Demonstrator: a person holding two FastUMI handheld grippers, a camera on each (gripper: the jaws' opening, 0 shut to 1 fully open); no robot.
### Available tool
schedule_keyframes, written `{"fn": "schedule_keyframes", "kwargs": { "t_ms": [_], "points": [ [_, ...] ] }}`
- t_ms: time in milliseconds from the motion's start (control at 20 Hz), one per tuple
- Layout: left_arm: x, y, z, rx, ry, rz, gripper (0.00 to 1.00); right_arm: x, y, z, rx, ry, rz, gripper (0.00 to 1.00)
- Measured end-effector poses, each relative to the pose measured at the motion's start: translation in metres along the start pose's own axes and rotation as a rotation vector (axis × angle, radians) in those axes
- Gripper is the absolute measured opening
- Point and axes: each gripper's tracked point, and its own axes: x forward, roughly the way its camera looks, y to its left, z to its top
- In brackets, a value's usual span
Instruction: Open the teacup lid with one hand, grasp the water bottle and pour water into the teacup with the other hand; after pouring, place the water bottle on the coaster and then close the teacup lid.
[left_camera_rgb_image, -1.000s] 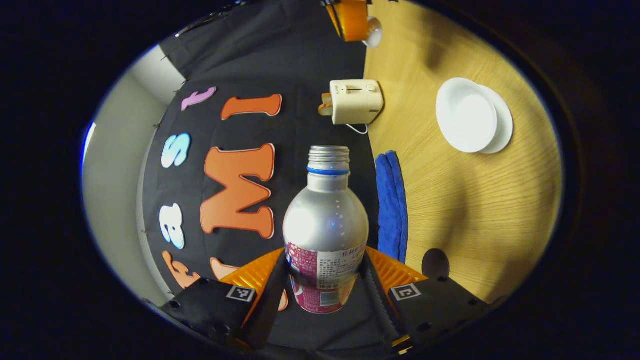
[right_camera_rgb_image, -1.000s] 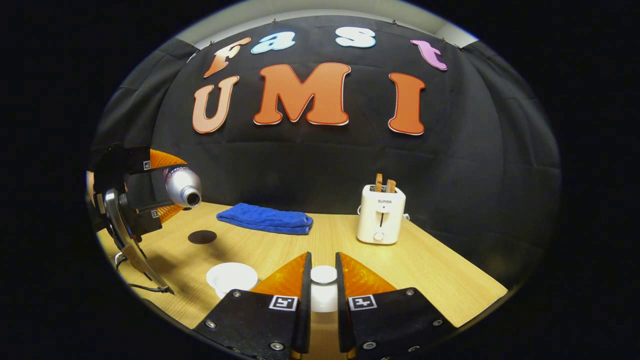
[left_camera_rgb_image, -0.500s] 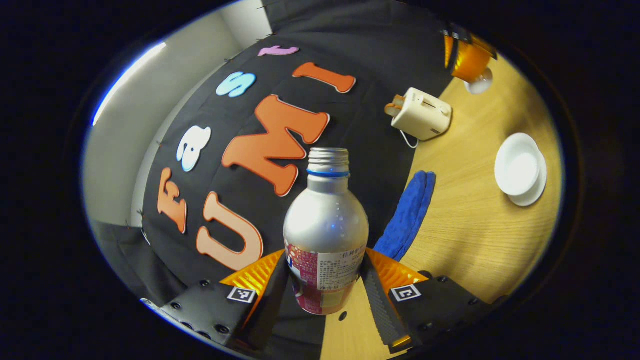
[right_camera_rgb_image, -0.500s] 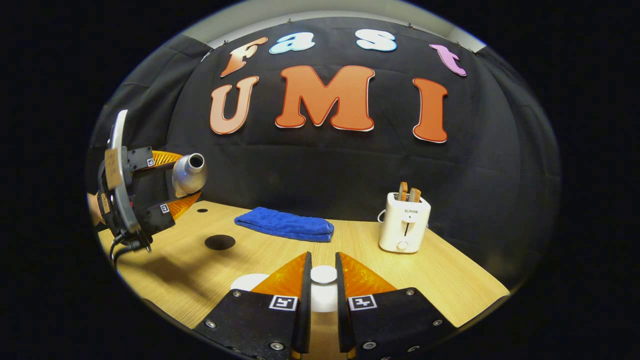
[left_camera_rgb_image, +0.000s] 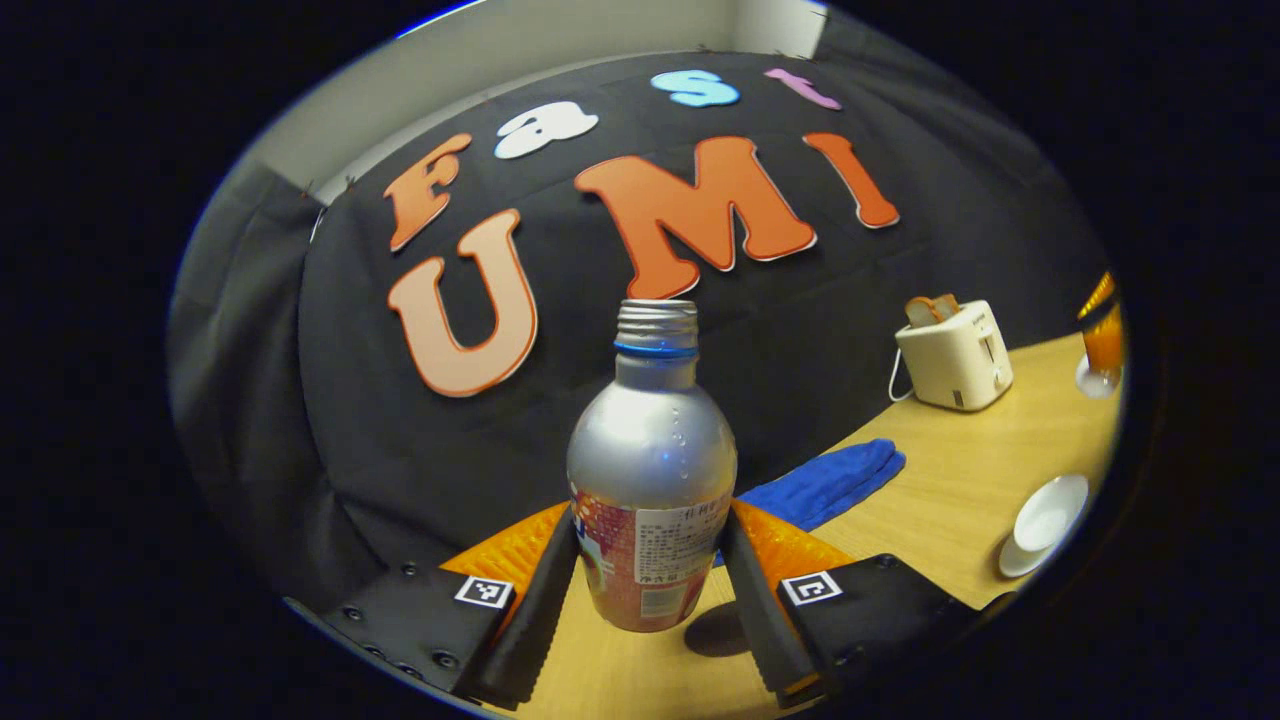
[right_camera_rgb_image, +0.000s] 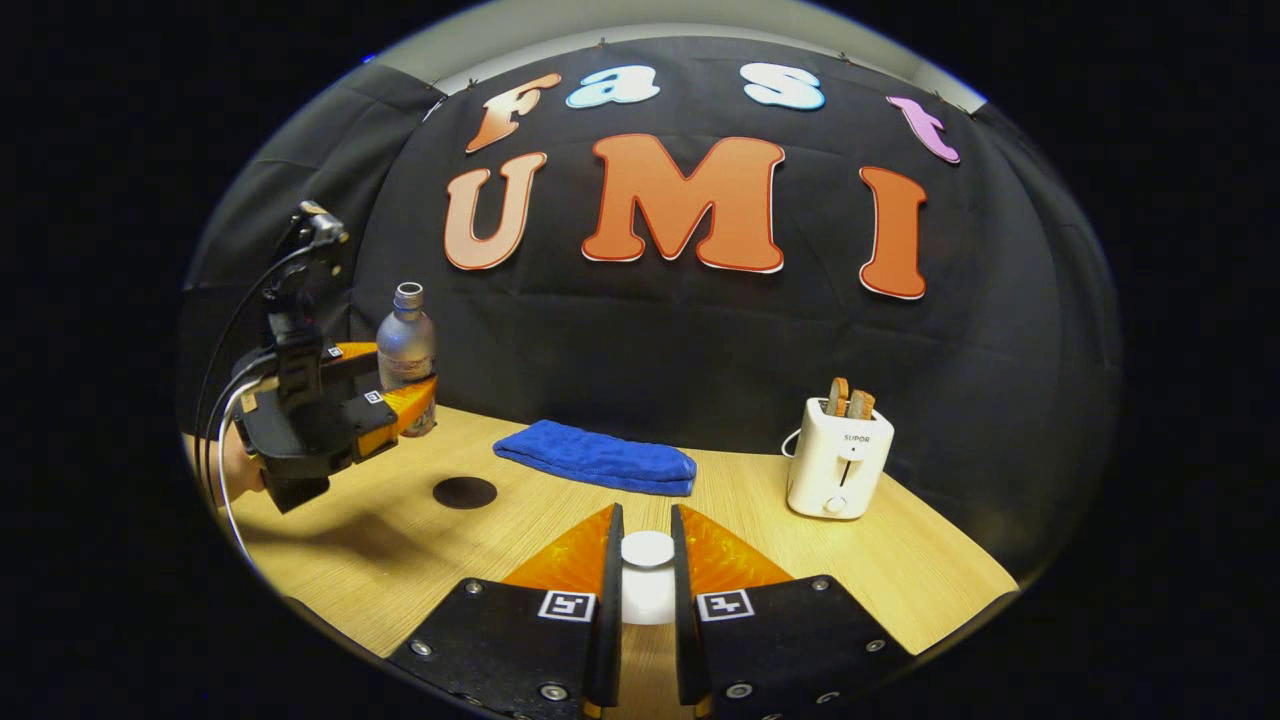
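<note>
My left gripper (left_camera_rgb_image: 650, 590) pinching the water bottle (left_camera_rgb_image: 651, 470) upright above the table (left_camera_rgb_image: 960, 480), coaster (right_camera_rgb_image: 465, 492) at its five o'clock in the right gripper view, my right gripper (right_camera_rgb_image: 646, 580) clamping the teacup lid (right_camera_rgb_image: 647, 550), teacup (left_camera_rgb_image: 1050, 512) at three o'clock, uncovered.

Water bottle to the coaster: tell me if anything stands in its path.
Nothing visible does. The left hand-held gripper holds the water bottle upright above the table. In the right gripper view the dark round coaster lies bare nearby, with open tabletop between them. The blue cloth lies off to the side.
</note>
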Motion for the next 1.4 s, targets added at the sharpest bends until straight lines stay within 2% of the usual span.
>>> {"fn": "schedule_keyframes", "kwargs": {
  "t_ms": [50,100,150,200,300,350,400,500,550,600,650,900,1000,1050,1300,1400],
  "points": [
    [0.003,0.003,-0.009,-0.057,0.025,0.004,0.82,0.001,0.002,-0.001,-0.003,0.002,0.000,0.23],
    [0.008,-0.001,-0.016,-0.106,0.044,-0.008,0.78,0.002,0.003,-0.001,-0.007,0.005,0.004,0.23],
    [0.009,0.000,-0.020,-0.143,0.064,-0.003,0.83,0.003,0.005,-0.003,-0.010,0.009,0.004,0.23],
    [0.007,-0.004,-0.025,-0.176,0.084,-0.016,0.82,0.004,0.006,-0.005,-0.016,0.014,0.006,0.23],
    [0.008,-0.009,-0.031,-0.227,0.118,-0.025,0.82,0.007,0.007,-0.007,-0.023,0.019,0.004,0.23],
    [0.008,-0.012,-0.035,-0.256,0.136,-0.030,0.78,0.008,0.008,-0.008,-0.024,0.021,0.004,0.23],
    [0.011,-0.018,-0.043,-0.284,0.157,-0.046,0.82,0.010,0.009,-0.009,-0.024,0.024,0.005,0.23],
    [0.014,-0.025,-0.058,-0.324,0.211,-0.050,0.82,0.013,0.009,-0.010,-0.025,0.028,0.007,0.23],
    [0.014,-0.024,-0.065,-0.330,0.234,-0.043,0.78,0.013,0.009,-0.011,-0.027,0.030,0.007,0.23],
    [0.015,-0.026,-0.067,-0.338,0.246,-0.041,0.78,0.014,0.008,-0.013,-0.028,0.030,0.004,0.23],
    [0.016,-0.027,-0.074,-0.335,0.259,-0.041,0.83,0.015,0.008,-0.014,-0.030,0.034,0.006,0.23],
    [0.016,-0.032,-0.087,-0.344,0.293,-0.059,0.84,0.020,0.006,-0.020,-0.025,0.048,0.006,0.23],
    [0.016,-0.033,-0.091,-0.329,0.301,-0.066,0.81,0.022,0.006,-0.023,-0.027,0.052,0.006,0.23],
    [0.018,-0.033,-0.091,-0.328,0.299,-0.069,0.86,0.022,0.006,-0.023,-0.026,0.055,0.004,0.23],
    [0.020,-0.035,-0.094,-0.307,0.299,-0.089,0.88,0.026,0.009,-0.023,-0.016,0.053,0.011,0.23],
    [0.022,-0.032,-0.092,-0.298,0.290,-0.091,0.93,0.026,0.010,-0.024,-0.017,0.056,0.012,0.23]
  ]
}}
